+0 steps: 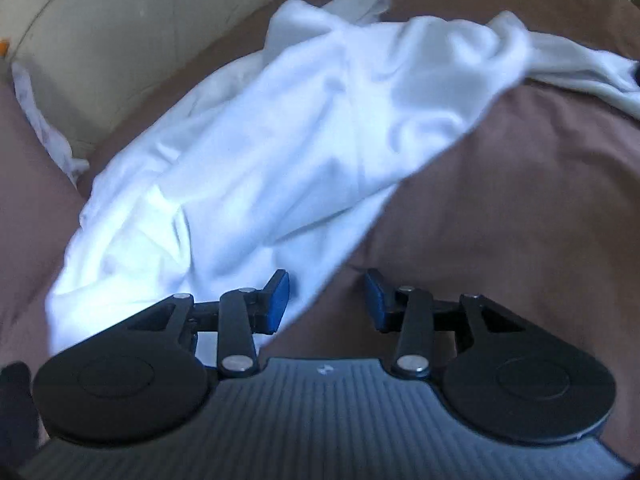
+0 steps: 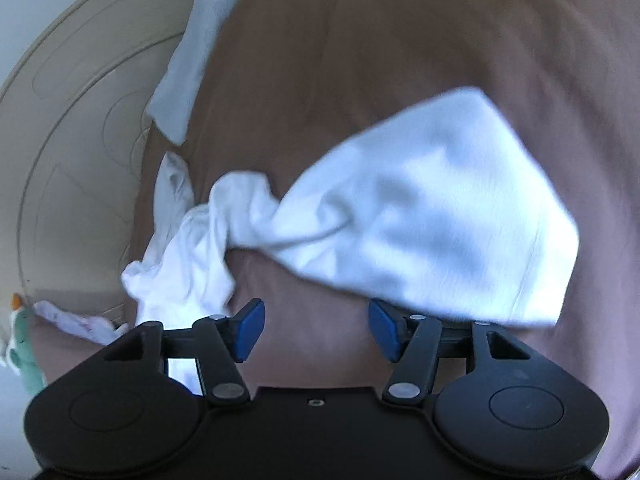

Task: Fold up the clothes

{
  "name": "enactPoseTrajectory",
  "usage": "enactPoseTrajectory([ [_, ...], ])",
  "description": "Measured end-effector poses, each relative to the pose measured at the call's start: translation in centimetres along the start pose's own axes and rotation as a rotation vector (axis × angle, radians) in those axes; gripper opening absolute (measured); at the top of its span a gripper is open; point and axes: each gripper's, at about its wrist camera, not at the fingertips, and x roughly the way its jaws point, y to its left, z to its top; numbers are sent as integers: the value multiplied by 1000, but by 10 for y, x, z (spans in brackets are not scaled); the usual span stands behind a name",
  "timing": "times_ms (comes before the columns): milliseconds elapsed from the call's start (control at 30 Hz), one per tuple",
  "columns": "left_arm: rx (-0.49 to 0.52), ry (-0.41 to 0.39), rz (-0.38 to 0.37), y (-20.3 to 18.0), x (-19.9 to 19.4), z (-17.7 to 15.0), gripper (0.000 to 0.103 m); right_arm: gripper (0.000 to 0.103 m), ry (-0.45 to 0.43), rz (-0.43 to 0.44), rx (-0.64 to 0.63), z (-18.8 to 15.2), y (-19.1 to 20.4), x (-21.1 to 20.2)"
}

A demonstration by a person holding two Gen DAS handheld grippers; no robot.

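Both grippers point(image 1: 326, 300) point(image 2: 316, 330) are gaping empty; ahead the white shirt point(image 1: 280, 152) is lying limp and light, probably best pinched at its hem.

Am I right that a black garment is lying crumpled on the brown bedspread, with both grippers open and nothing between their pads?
Not quite: the garment is white, not black, as both wrist views show. The rest holds: it lies crumpled on the brown bedspread, and the left gripper and right gripper are both open with nothing between their pads.
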Motion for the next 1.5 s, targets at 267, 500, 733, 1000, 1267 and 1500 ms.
enactPoseTrajectory([
  [267,-107,-83,68,43,-10,18,7,66,14,23,-15,13,-8,-6],
  [500,-253,-264,123,101,-109,6,7,66,27,34,-19,18,-5,-4],
  [733,-409,-305,252,161,-157,-5,7,69,44,63,0,10,-4,-10],
  [1000,-429,-299,234,166,-179,-24,7,70,97,95,12,-2,-2,-12],
  [1267,-295,-280,387,147,-164,-19,5,82,172,82,-40,-23,33,21],
  [1500,-253,-286,415,152,-174,-14,2,8,-79,-297,-660,-42,105,5],
])
